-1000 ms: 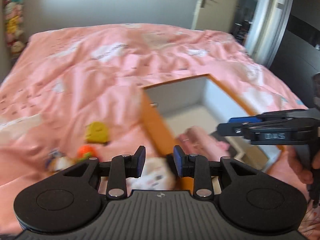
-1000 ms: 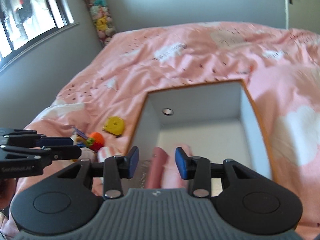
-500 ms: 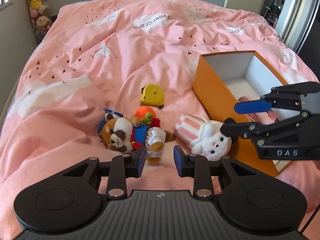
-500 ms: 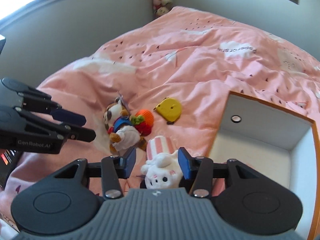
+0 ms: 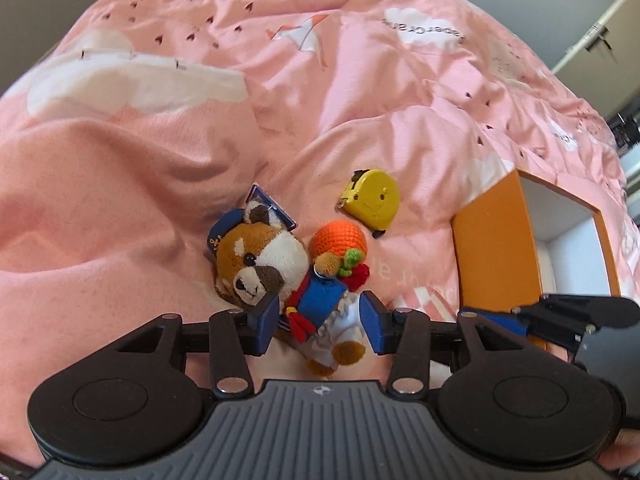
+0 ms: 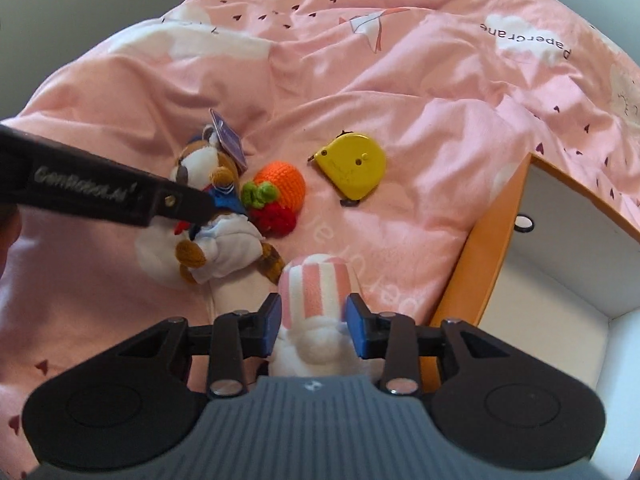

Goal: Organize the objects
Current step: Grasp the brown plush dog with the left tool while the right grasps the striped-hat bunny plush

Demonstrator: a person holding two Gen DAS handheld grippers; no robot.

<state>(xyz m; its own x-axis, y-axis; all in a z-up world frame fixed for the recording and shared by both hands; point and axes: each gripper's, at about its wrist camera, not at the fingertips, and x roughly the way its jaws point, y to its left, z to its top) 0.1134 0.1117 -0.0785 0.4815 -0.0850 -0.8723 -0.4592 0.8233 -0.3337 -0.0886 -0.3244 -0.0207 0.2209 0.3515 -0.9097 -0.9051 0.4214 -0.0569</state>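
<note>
Both grippers have swung from the orange box point(image 6: 472, 280) down over the toys on the pink duvet point(image 5: 120, 200). Left gripper point(image 5: 318, 322), jaws just widened, straddles the raccoon plush point(image 5: 276, 264) untouched. Right gripper point(image 6: 312, 330), jaws just narrowing, brackets the striped bunny plush point(image 6: 316, 292); contact unclear. Both toys look soft and light, best pinched mid-body. Duvet reads "PaperCrane".
</note>
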